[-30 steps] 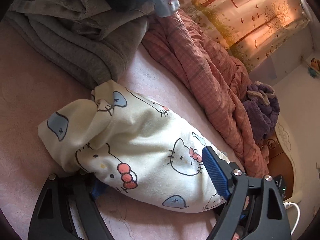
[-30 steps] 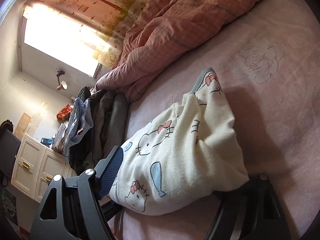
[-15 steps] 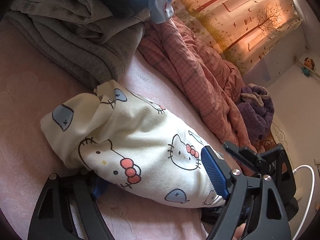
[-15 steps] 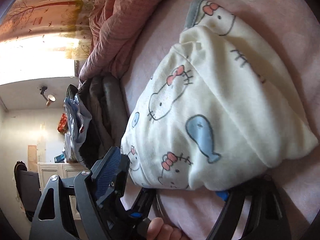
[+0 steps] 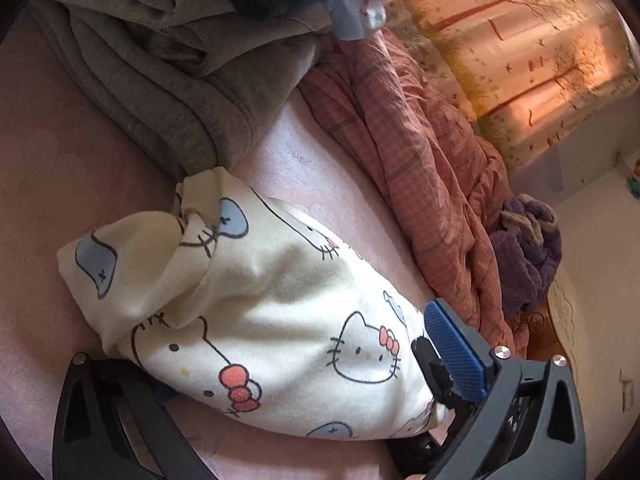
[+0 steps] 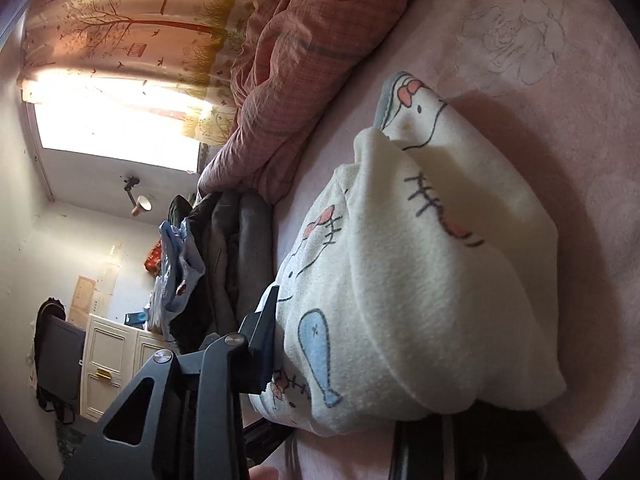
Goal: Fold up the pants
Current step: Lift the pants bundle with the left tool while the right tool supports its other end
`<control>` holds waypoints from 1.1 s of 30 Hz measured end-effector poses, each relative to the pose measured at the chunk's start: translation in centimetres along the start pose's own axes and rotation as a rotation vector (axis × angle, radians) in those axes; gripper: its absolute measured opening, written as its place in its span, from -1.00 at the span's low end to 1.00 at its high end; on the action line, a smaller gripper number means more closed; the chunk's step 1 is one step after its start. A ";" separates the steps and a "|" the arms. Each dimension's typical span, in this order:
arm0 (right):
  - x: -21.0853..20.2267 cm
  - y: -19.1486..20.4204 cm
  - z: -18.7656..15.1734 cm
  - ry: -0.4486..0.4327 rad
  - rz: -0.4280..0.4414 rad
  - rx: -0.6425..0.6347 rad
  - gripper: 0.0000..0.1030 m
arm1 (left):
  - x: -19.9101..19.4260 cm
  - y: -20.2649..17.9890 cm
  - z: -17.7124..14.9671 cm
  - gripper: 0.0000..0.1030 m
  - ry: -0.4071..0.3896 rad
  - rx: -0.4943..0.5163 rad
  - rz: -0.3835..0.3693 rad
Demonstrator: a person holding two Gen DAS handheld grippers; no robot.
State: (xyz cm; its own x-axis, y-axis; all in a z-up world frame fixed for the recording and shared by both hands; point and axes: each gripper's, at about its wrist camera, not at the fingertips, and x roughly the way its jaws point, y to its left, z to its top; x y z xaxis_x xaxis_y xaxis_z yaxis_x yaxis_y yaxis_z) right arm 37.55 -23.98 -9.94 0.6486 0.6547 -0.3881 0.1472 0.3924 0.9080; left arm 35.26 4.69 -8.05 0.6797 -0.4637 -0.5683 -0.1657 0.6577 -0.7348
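The pants [image 5: 256, 320], cream fleece printed with cats and blue fish, lie as a thick folded bundle on the pink bed sheet [image 5: 60, 184]. By the look of them they are light, soft and floppy, with a napped cloth that should not slip between pads; nothing about them is fragile. The layers will slide apart if only the top one is taken, so I would grip the whole thickness at the near edge of the bundle.

The left tool [image 5: 280, 392] straddles that near edge with its jaws opening wide, the bundle between them but not pinched. The right tool [image 6: 360, 404] is closing on the same bundle; whether its pads press the cloth yet, I cannot tell.

Beyond the pants lies a rumpled pink plaid quilt [image 5: 420, 168], and just beside their far end a heap of grey clothes [image 5: 160, 80]. Past the quilt hangs a tree-patterned curtain [image 6: 132, 28]; a white cabinet [image 6: 108, 364] stands beyond the clothes.
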 end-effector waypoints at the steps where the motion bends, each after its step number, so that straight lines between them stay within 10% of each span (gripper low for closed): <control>1: 0.0 0.2 -0.1 -0.010 -0.004 -0.012 -0.33 | 0.1 0.1 0.1 1.00 -0.010 -0.026 -0.004; 5: 0.0 0.5 -0.3 -0.039 -0.010 -0.040 -0.33 | 0.2 -0.7 -0.9 0.91 -0.099 0.050 0.028; 7: 0.0 0.4 -0.3 -0.047 -0.005 -0.034 -0.33 | 0.5 -2.3 -2.1 0.26 -0.140 0.191 0.147; 10: -0.2 0.5 -0.3 -0.067 -0.009 -0.047 -0.33 | 0.5 -2.5 -2.2 -0.33 -0.111 0.231 0.097; 14: -0.1 1.1 -0.6 -0.066 -0.052 -0.116 -0.43 | 0.1 -1.4 -2.1 -0.39 -0.103 0.210 0.078; 21: -2.2 6.1 -3.5 -0.180 -0.189 -0.461 -0.47 | -3.7 -5.8 -5.6 -0.40 -0.255 0.566 0.128; 33: -7.4 12.1 -11.0 -0.445 -0.277 -0.917 -0.47 | -7.1 -7.6 -8.2 -0.43 -0.338 0.797 0.183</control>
State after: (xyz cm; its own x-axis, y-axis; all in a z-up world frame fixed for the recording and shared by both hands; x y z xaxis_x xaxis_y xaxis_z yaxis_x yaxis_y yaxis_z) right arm 26.33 -16.96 2.11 0.9215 0.2447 -0.3015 -0.1683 0.9515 0.2577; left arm 25.87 -1.85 -1.49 0.8872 -0.1930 -0.4191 0.1688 0.9811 -0.0944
